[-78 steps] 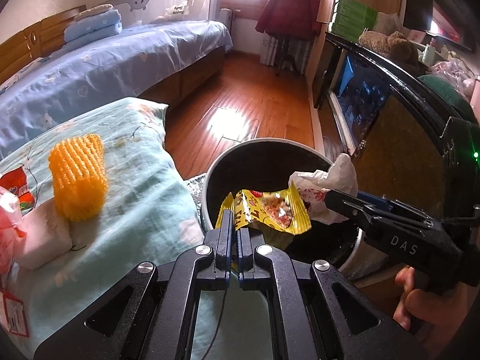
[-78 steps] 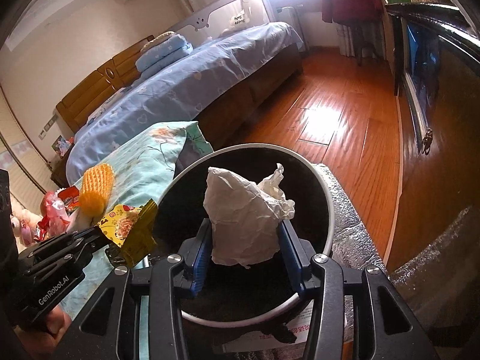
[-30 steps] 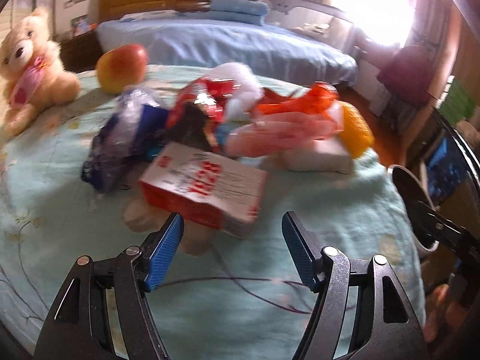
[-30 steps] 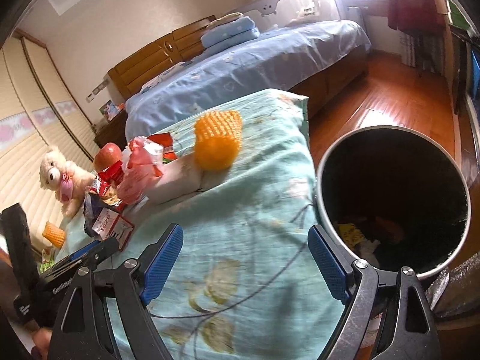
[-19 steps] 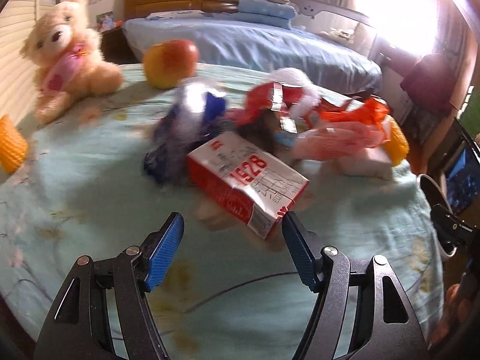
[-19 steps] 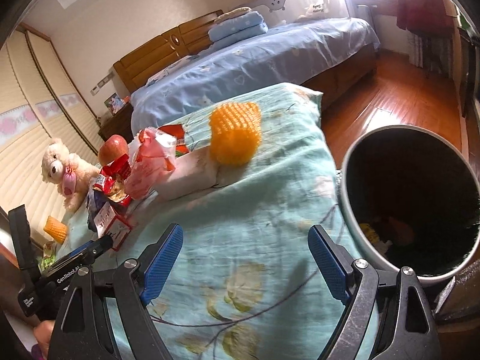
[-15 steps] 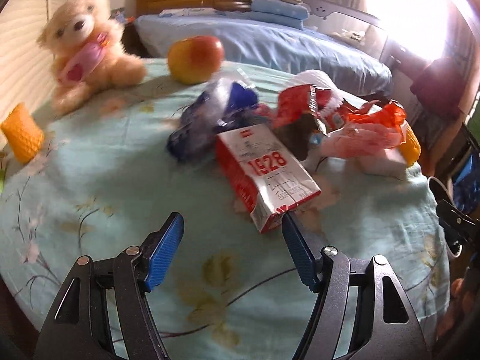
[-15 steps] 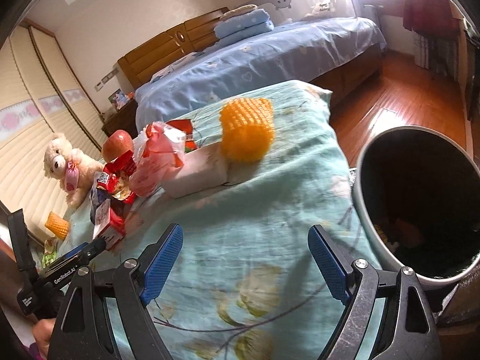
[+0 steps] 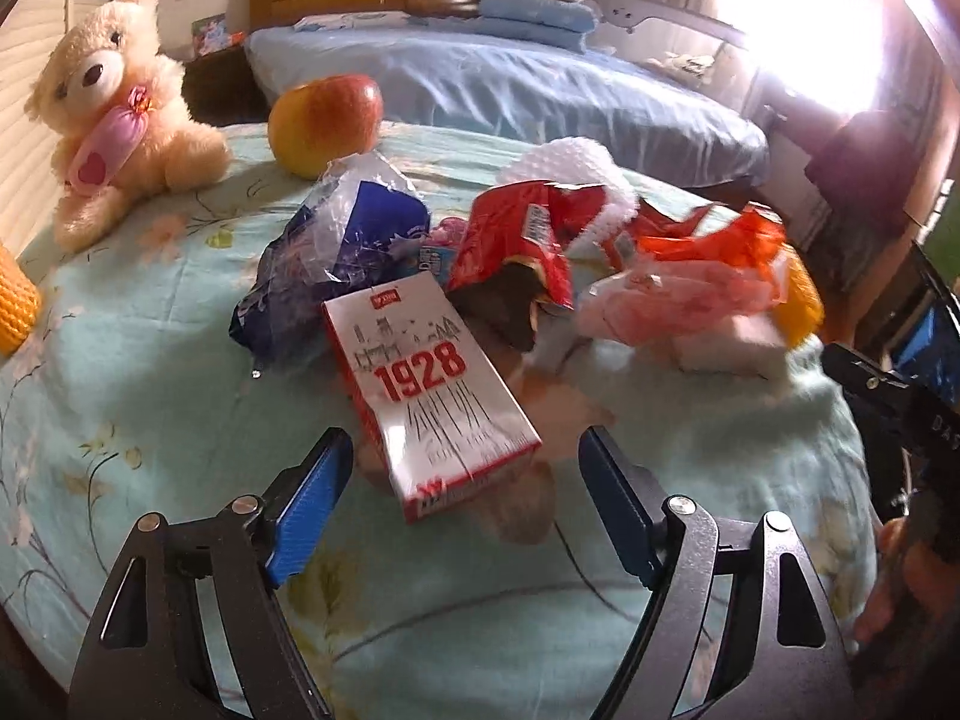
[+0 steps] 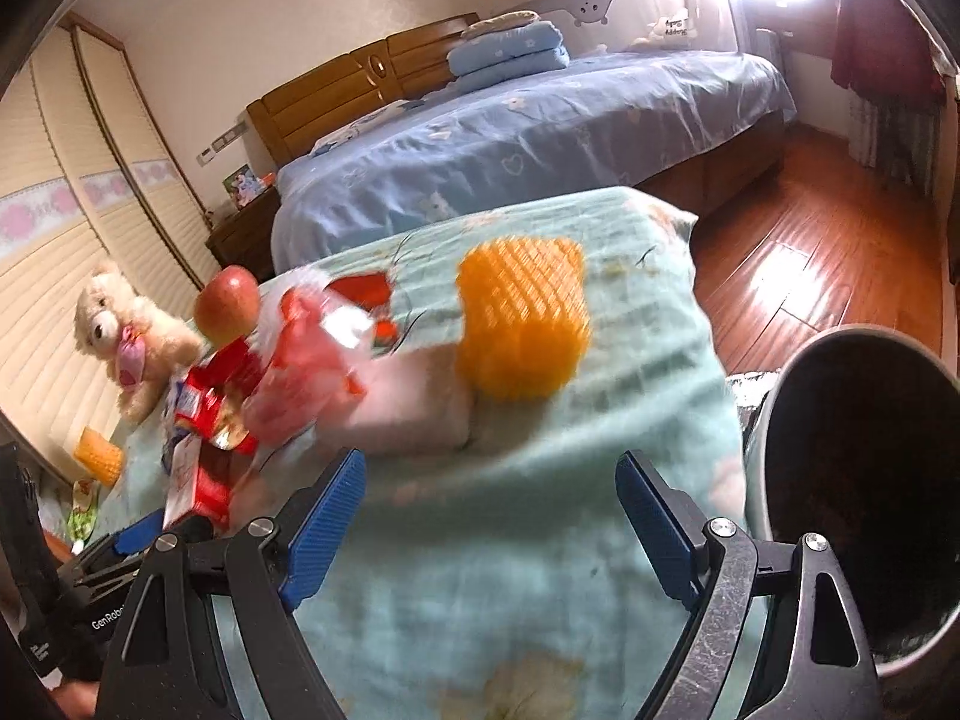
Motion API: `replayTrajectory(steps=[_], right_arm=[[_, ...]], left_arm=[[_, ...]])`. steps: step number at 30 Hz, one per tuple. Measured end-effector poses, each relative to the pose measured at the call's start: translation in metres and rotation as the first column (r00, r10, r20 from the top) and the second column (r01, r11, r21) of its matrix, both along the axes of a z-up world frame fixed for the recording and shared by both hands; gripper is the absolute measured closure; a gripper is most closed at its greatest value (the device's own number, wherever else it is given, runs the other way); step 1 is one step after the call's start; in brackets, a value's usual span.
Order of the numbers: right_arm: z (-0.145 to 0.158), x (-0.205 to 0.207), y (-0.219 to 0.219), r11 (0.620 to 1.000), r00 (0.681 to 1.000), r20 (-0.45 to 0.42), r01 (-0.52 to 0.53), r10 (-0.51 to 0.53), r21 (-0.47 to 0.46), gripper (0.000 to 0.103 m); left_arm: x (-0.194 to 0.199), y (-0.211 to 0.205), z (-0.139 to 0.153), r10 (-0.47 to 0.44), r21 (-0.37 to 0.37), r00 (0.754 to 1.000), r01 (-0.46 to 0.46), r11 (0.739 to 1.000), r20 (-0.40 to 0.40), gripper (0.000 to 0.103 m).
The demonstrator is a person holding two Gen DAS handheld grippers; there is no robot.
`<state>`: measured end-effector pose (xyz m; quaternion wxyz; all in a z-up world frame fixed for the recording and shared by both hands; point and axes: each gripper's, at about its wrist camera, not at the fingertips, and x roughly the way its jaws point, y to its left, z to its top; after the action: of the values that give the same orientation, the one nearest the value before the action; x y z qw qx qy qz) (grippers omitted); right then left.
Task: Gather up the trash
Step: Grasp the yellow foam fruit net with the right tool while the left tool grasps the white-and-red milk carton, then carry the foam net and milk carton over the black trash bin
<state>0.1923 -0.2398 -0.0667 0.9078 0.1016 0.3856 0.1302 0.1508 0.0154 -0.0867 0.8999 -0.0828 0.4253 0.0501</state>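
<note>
With its fingers just spread wider and empty, the left gripper (image 9: 459, 489) nears the carton (image 9: 427, 393) on the worktop (image 9: 138, 360); a skewed pinch could push it into the wrappers (image 9: 522, 252).

Both grippers have let their trash go into the bin (image 10: 852, 480) and swung back over the worktop (image 9: 150, 396). The left gripper (image 9: 462, 492), jaws just widened, now frames the near end of the 1928 carton (image 9: 429, 384) without touching it.
</note>
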Motion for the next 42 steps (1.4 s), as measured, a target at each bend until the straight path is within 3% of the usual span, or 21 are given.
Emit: replayTrajectory(steps=[8,10,15,17,30,42], right_arm=[[-0.01,0.041,-0.007,0.999,0.999,-0.023,0.029,-0.028,0.026,0.019],[-0.013,0.047,-0.006,0.999,0.999,-0.03,0.025,-0.024,0.03,0.027],[-0.016,0.054,-0.001,1.0,1.0,-0.028,0.009,-0.008,0.029,0.064],[-0.014,0.05,-0.004,1.0,1.0,-0.018,0.015,-0.015,0.027,0.068],[-0.005,-0.005,-0.034,0.995,0.997,0.007,0.075,-0.075,0.071,0.071],[-0.001,-0.052,-0.056,0.988,0.995,0.018,0.1,-0.103,0.114,0.071]], left_arm=[[0.015,0.004,-0.01,0.03,0.016,0.999,-0.029,0.999,-0.042,0.026],[0.015,0.005,-0.01,0.031,0.018,0.999,-0.03,0.999,-0.038,0.037],[0.01,0.008,-0.006,0.004,-0.009,1.0,-0.004,1.0,-0.002,0.05],[0.006,0.006,-0.004,-0.01,-0.013,1.0,0.01,1.0,0.014,0.053],[-0.035,-0.025,0.013,-0.15,-0.047,0.984,0.155,0.987,0.097,0.056],[-0.05,-0.087,0.025,-0.326,-0.042,0.936,0.334,0.942,0.129,0.056]])
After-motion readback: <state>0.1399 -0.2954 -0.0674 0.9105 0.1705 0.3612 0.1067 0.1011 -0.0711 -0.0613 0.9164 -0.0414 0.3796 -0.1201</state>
